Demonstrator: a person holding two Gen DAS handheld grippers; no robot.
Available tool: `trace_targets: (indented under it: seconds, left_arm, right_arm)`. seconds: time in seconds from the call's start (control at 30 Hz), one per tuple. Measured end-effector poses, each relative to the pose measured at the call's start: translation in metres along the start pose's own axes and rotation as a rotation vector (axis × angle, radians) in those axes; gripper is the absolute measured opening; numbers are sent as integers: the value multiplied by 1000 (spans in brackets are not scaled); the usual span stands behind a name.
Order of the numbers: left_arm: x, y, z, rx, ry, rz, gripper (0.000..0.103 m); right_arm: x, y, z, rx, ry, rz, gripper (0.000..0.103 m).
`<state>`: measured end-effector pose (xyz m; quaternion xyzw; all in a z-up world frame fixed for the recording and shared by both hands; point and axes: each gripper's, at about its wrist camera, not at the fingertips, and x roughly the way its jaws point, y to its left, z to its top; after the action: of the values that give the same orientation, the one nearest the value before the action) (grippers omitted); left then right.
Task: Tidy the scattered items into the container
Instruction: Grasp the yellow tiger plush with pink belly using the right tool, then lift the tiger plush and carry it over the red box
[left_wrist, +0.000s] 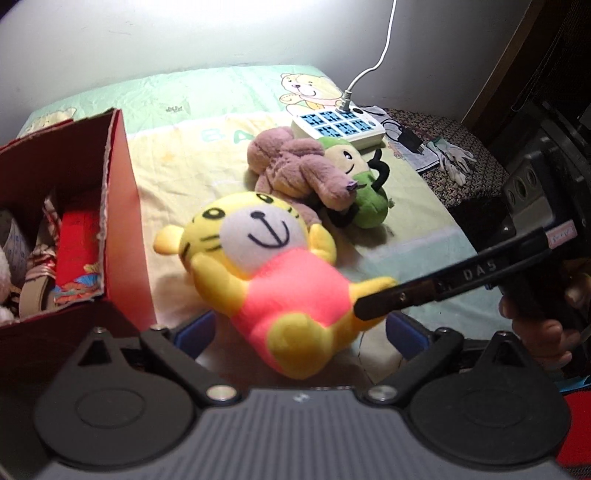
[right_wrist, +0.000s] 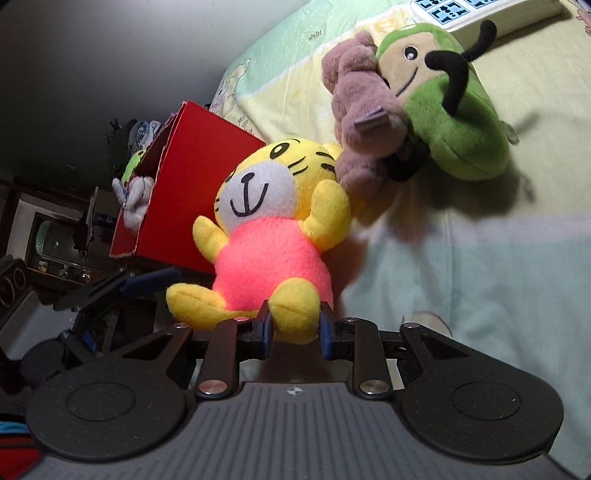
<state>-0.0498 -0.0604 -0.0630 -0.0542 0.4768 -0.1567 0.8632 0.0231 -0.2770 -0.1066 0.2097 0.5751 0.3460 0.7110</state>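
Right gripper (right_wrist: 294, 326): its blue pads pinch one yellow foot of the tiger (right_wrist: 273, 225), the pink body and face rising just beyond the fingertips; the other foot hangs free toward the box (right_wrist: 201, 181). Left gripper (left_wrist: 301, 334): fingers spread wide, nothing between the pads, the tiger's lower body lying just ahead of and between them without evident contact. The right gripper's black finger crosses that view and ends at the tiger's foot, which confirms the hold. Whether the tiger is lifted clear of the sheet (left_wrist: 207, 155) cannot be told. Judged step: carrying the tiger to the box, which stands directly beside the tiger, red wall facing it and open top already crowded (other toys and cloth show inside). Recommendation: a hold by one foot is slight, so the toy may swing or slip; lift it until the dangling head clears the torn rim, travel slowly, and release only when the body is over a gap inside the box. The left gripper could steady the pink body. Beyond the tiger, touching its head, lies the brown plush (left_wrist: 295, 166), pressed against the green plush (left_wrist: 365, 184); both remain outside the box. Farthest off sits the power strip (left_wrist: 338, 123).
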Motion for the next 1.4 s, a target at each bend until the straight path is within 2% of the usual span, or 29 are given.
trace_targets:
  seconds: [0.13,0.2,0.33,0.53,0.57,0.67,0.7,0.83,1.0,1.13,1.17,1.2,1.23,1.33,1.4]
  left_arm:
    - [8,12,-8,-59,36,-33,99]
    - [16,18,-13,-93,55,-51,99]
    - [33,24,-21,-139,83,-36,99]
    - [44,32,-22,-214,105,-46,98]
    - [45,33,-21,-223,110,-54,98]
    - [51,31,-17,-236,117,-71,97]
    - [53,30,-16,-237,116,-68,93]
    - [56,33,-11,-258,111,-55,88]
    - [60,32,-9,-254,117,-49,86]
    - [64,24,-5,-215,121,-36,86]
    - [64,20,-4,-196,119,-29,86]
    - [64,15,-3,-173,115,-25,86]
    - [63,9,-1,-141,111,-19,86]
    - [62,-4,2,-68,98,-14,86]
    - [60,-8,5,-53,89,-38,87]
  right_arm:
    - [-1,4,-21,-19,64,3,28]
    - [-2,4,-24,-22,68,-31,36]
    - [-5,-5,-21,67,-6,-6,38]
    - [-8,-19,-17,136,-77,-46,40]
    - [-9,-21,-16,149,-84,-43,45]
    - [1,-23,-7,152,-78,-35,48]
    - [4,-25,-3,153,-80,-38,48]
    - [21,-32,9,196,-59,1,52]
    - [31,-36,11,210,-32,51,53]
    - [34,-50,7,297,-12,112,53]
    - [34,-51,6,300,-4,128,48]
    - [33,-51,4,301,7,159,39]
    - [31,-50,2,307,10,188,39]
    - [18,-48,-4,282,-20,164,38]
    - [6,-47,-9,291,-52,167,37]
